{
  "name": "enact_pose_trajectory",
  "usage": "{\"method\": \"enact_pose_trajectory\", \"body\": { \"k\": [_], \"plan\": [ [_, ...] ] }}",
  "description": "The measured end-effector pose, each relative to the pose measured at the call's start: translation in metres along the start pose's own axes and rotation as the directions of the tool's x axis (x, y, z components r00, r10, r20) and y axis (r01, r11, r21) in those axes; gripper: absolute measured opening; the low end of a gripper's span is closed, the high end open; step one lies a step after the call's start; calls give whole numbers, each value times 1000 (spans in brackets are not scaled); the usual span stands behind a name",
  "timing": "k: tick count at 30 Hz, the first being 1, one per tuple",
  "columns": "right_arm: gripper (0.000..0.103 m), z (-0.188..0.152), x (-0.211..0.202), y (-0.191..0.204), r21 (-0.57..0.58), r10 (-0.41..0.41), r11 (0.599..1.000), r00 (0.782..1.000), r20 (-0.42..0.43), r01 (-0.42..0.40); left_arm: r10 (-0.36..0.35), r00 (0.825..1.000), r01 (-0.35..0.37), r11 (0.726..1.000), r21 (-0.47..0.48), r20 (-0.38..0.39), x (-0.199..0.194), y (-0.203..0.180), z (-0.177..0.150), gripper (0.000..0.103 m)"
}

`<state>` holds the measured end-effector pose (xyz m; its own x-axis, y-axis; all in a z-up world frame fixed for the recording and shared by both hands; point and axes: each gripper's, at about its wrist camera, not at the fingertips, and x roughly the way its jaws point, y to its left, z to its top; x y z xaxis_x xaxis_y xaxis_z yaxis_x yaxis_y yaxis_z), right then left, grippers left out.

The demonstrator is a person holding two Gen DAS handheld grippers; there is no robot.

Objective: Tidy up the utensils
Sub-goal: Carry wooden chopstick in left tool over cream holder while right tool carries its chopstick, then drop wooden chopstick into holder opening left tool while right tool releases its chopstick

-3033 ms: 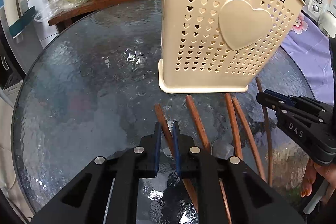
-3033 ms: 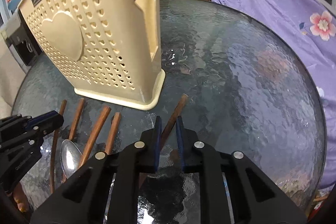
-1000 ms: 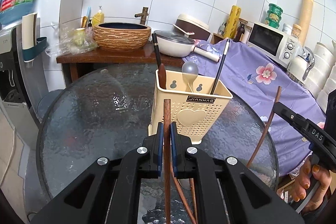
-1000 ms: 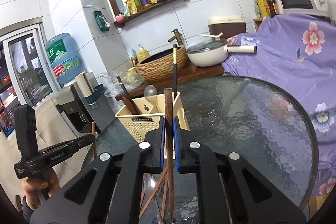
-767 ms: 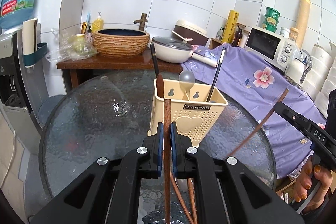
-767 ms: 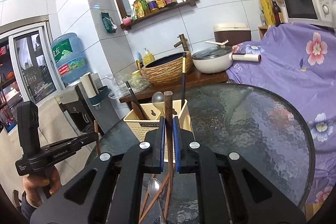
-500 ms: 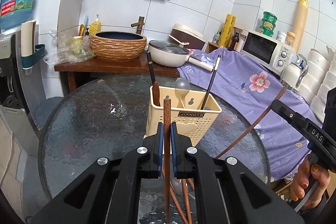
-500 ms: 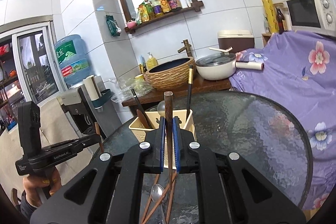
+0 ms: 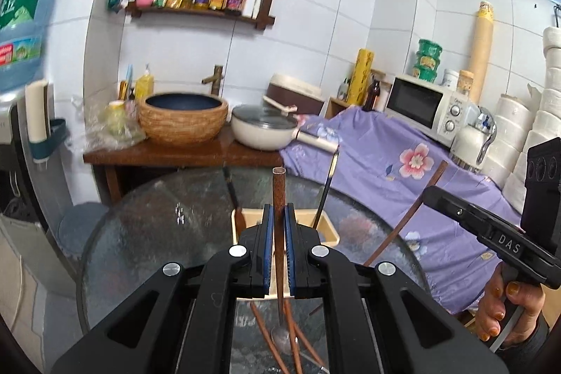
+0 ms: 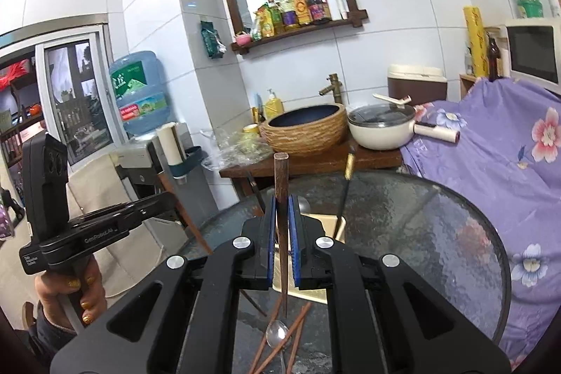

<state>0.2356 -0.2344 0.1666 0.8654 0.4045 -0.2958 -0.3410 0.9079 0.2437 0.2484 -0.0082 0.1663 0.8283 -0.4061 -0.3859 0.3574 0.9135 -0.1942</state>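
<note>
The chopsticks, one brown stick in each gripper, are now high above the glass table [image 9: 140,233]; three seconds ago they lay flat on it next to the cream holder [image 9: 331,233], and both grippers were down low; half a second ago the holder showed more, and now the fingers hide most of it. The left gripper [image 9: 279,223] is clenched on its chopstick [image 9: 278,191]; the blue pads [image 9: 268,233] press on both sides and the stick stands straight up between them. The right gripper [image 10: 281,216] is squeezed on its own chopstick [image 10: 281,177] the same way; its pads [image 10: 270,233] touch the stick and the stick points up. From the left view the right gripper's stick [image 9: 413,212] looks tilted. The holder stands near the middle of the table with dark chopsticks [image 9: 326,188] in it; a metal spoon [image 10: 278,335] and more brown sticks [image 9: 291,328] lie on the glass at the near edge, under the grippers.
</note>
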Motion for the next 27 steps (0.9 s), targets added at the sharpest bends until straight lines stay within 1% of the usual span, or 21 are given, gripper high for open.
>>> {"method": "enact_pose_trajectory", "body": {
  "k": [5, 10, 12, 14, 16, 17, 19, 23, 27],
  "plan": [
    [8, 34, -4, 12, -34, 1, 999, 1000, 31, 1, -11, 998, 10, 1000, 16, 57, -9, -11, 37, 6],
    [8, 72, 1, 22, -51, -7, 999, 998, 67, 11, -24, 996, 25, 1000, -15, 81, -6, -15, 74, 6],
    [8, 82, 4, 25, -65, -25, 997, 996, 88, 31, 12, 993, -9, 1000, -23, 114, -3, -15, 88, 6],
    [8, 88, 8, 25, -78, -52, 995, 992, 113, 61, 36, 992, -31, 999, -38, 125, 3, -12, 96, 6],
    [8, 88, 15, 21, -86, -85, 992, 988, 128, 97, 54, 990, -47, 997, -56, 127, 10, -8, 99, 6],
    [8, 86, 19, 18, -85, -97, 991, 987, 125, 108, 79, 988, -71, 995, -64, 131, 17, -5, 99, 6],
    [8, 79, 31, 10, -68, -111, 991, 989, 102, 118, 97, 987, -87, 993, -77, 128, 26, 0, 96, 6],
    [8, 60, 52, -4, -43, -131, 990, 990, 60, 134, 127, 987, -117, 987, -108, 98, 51, 10, 83, 6],
    [8, 41, 69, -13, -32, -138, 990, 990, 17, 139, 128, 990, -122, 987, -107, 57, 68, 14, 65, 6]
  ]
}}
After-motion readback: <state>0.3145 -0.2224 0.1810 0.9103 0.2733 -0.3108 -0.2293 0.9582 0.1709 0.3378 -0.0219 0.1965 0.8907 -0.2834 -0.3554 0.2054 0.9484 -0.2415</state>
